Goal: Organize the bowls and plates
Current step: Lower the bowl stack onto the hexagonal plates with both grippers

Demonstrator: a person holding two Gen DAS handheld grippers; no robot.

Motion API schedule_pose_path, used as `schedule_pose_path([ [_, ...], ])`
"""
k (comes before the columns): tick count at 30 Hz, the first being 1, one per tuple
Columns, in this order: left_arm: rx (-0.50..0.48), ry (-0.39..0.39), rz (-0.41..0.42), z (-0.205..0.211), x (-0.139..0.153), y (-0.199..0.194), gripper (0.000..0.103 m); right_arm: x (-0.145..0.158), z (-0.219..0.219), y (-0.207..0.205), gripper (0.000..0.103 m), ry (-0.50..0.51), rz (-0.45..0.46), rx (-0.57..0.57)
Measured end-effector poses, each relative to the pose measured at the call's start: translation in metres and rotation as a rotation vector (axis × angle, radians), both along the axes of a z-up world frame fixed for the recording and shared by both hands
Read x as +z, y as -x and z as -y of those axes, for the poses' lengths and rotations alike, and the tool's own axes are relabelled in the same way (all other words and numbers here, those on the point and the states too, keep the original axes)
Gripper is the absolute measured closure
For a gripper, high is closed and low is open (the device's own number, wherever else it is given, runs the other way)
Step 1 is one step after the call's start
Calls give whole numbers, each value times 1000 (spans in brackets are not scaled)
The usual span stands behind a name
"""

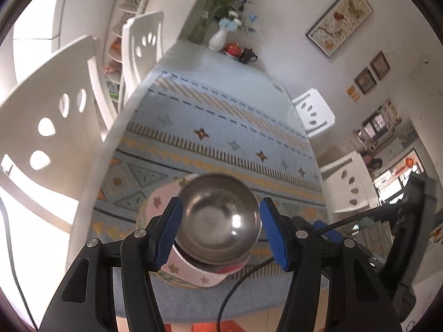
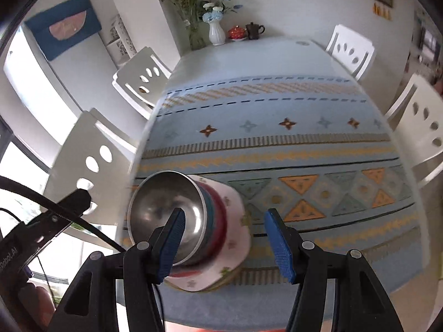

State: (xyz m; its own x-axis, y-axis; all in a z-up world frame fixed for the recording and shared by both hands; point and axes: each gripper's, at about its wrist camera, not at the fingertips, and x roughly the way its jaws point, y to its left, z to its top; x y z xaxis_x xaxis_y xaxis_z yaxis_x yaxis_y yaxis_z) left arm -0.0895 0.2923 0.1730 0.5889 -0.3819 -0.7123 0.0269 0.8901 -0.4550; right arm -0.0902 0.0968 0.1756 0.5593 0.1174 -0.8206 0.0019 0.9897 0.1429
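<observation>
A steel bowl sits on top of a stack: coloured bowls under it and a white flowered plate at the bottom, near the table's front edge. My left gripper is open, its blue fingers on either side of the steel bowl, not pressing it. In the right wrist view the same steel bowl and plate stand at the left. My right gripper is open and empty, its left finger in front of the bowl.
The table carries a blue patterned cloth. A white vase with flowers, a red pot and a dark teapot stand at the far end. White chairs line both sides.
</observation>
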Motion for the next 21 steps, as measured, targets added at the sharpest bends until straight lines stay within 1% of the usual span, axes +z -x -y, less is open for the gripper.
schedule_pose_path([
  [3, -34, -48, 2, 15, -1, 3, 47, 0, -1, 6, 45, -19, 11, 1],
  [7, -46, -93, 20, 25, -1, 5, 47, -3, -7, 9, 45, 28, 15, 26],
  [11, -28, -124, 14, 25, -5, 5, 45, -4, -10, 11, 45, 65, 28, 31],
  [15, 6, -174, 15, 23, -6, 6, 44, -8, -9, 10, 45, 76, 11, 23],
  [18, 41, -255, 25, 22, -7, 6, 42, -10, -10, 9, 45, 86, 4, 24],
  [21, 73, -375, 26, 25, -8, 4, 42, -12, -12, 8, 45, 107, -3, 27],
])
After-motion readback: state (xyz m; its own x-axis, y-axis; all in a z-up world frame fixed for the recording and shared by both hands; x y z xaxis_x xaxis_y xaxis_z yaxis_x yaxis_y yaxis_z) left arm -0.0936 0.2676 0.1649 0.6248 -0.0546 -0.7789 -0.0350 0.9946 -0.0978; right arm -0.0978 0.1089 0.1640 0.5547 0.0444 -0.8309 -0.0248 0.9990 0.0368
